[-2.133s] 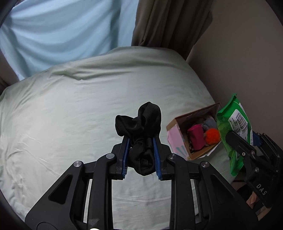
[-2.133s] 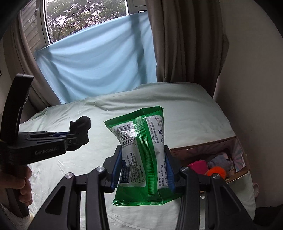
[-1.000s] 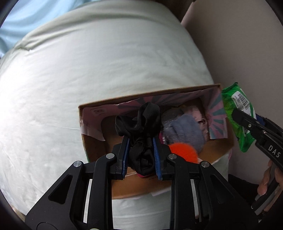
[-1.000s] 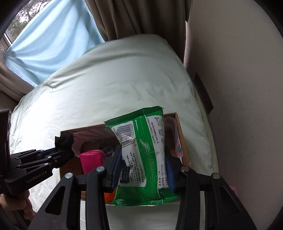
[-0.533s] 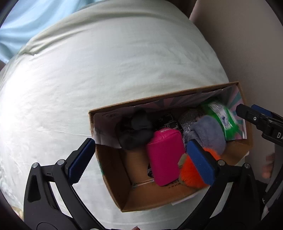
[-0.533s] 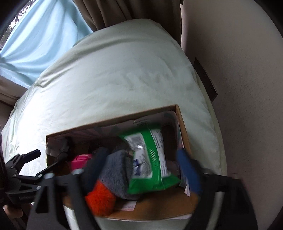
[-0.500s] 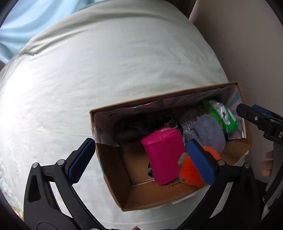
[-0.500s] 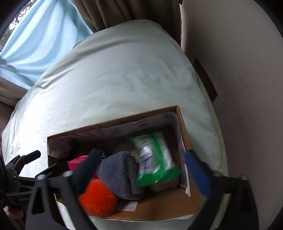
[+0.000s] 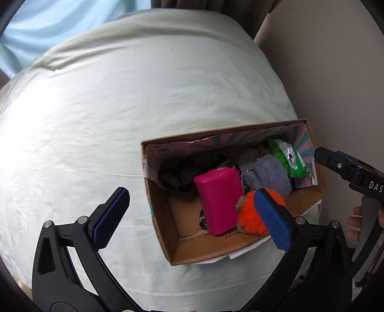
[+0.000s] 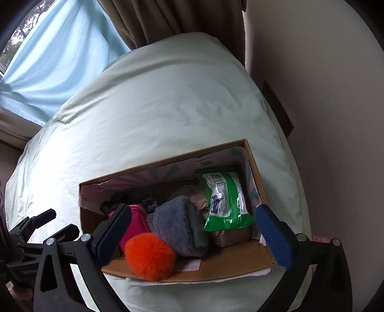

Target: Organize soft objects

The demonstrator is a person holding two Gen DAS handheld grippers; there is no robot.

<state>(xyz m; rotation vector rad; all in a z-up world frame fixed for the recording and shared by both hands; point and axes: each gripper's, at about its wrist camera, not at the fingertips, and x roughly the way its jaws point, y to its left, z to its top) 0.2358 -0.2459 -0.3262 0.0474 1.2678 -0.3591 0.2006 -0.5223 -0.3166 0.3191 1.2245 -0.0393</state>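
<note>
Hovering over the cardboard box [image 10: 254, 165] with nothing held, the left gripper [image 9: 192, 216] and right gripper [image 10: 194, 230] gape wide (green wipes pack [image 10: 224, 199] and black cloth [image 9: 176, 176] sit inside), so next means finding anything soft outside it.

Pale green bed [image 10: 156, 100] by beige wall [image 10: 324, 96] — brown curtain [image 10: 148, 19], blue drape [image 10: 52, 60] w/ daylight.

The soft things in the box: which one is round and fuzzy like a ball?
The orange pom-pom, at the box's near edge. The others are flatter or lumpier.
</note>
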